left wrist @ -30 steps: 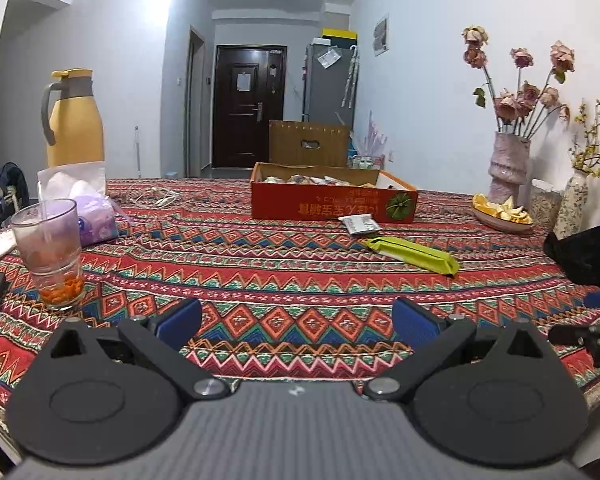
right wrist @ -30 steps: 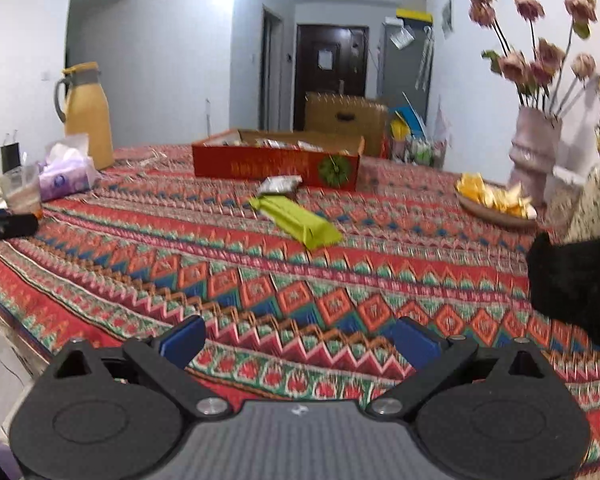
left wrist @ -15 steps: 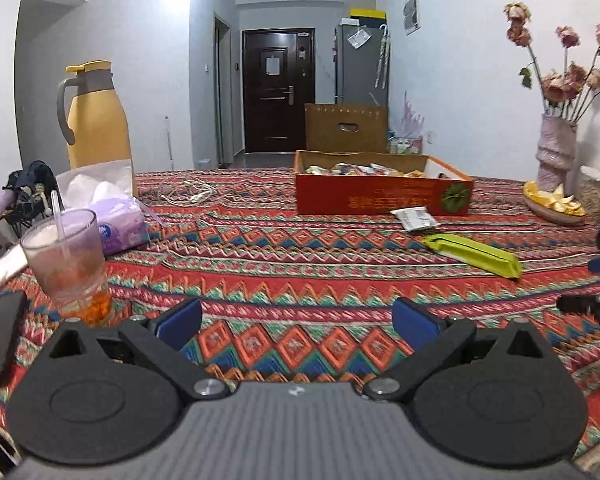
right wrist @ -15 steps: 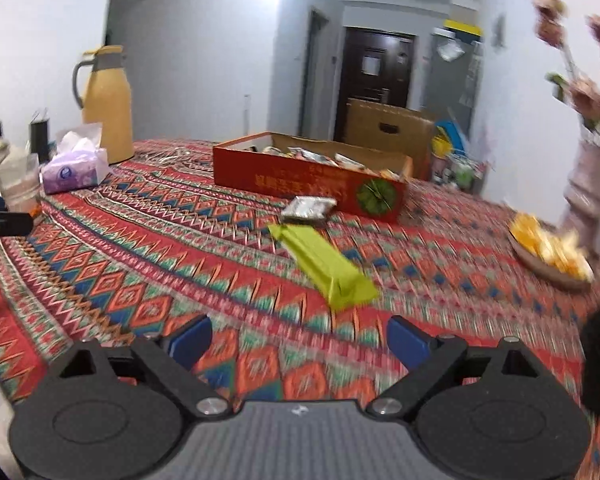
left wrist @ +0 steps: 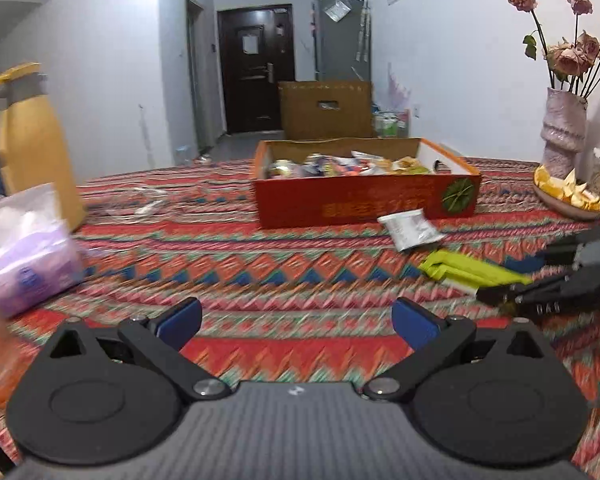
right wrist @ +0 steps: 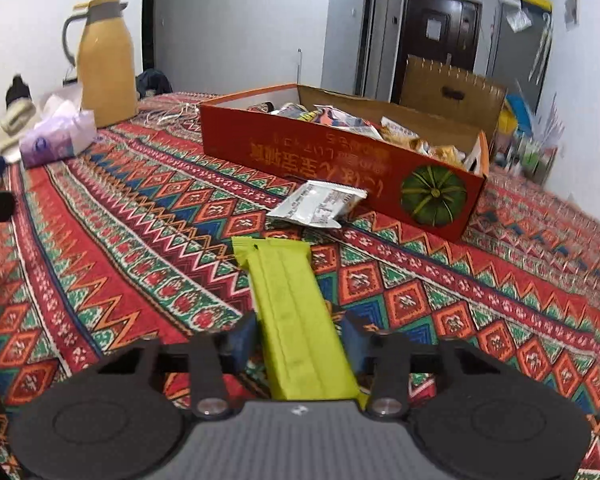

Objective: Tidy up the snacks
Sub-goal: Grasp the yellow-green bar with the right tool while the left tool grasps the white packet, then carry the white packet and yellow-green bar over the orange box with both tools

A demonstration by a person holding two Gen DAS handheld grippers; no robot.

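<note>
A long lime-green snack packet (right wrist: 296, 316) lies on the patterned tablecloth, and my right gripper (right wrist: 298, 338) straddles its near end with a blue pad close on each side; the packet still rests flat. In the left wrist view the packet (left wrist: 472, 270) shows at right with the right gripper (left wrist: 512, 286) over it. A small white packet (right wrist: 320, 204) lies against the front of the red snack box (right wrist: 340, 160), which holds several wrapped snacks. My left gripper (left wrist: 296, 320) is open and empty above the cloth, left of the packets.
A yellow thermos jug (right wrist: 106, 64) and a purple tissue pack (right wrist: 58, 136) stand at the table's left. A vase of dried roses (left wrist: 564, 120) and a dish of orange slices (left wrist: 568, 196) stand at the right. A cardboard crate (right wrist: 452, 92) is behind the table.
My right gripper moved forward and down onto the green packet and its jaws narrowed around it. My left gripper swung right and forward; the cup left its view.
</note>
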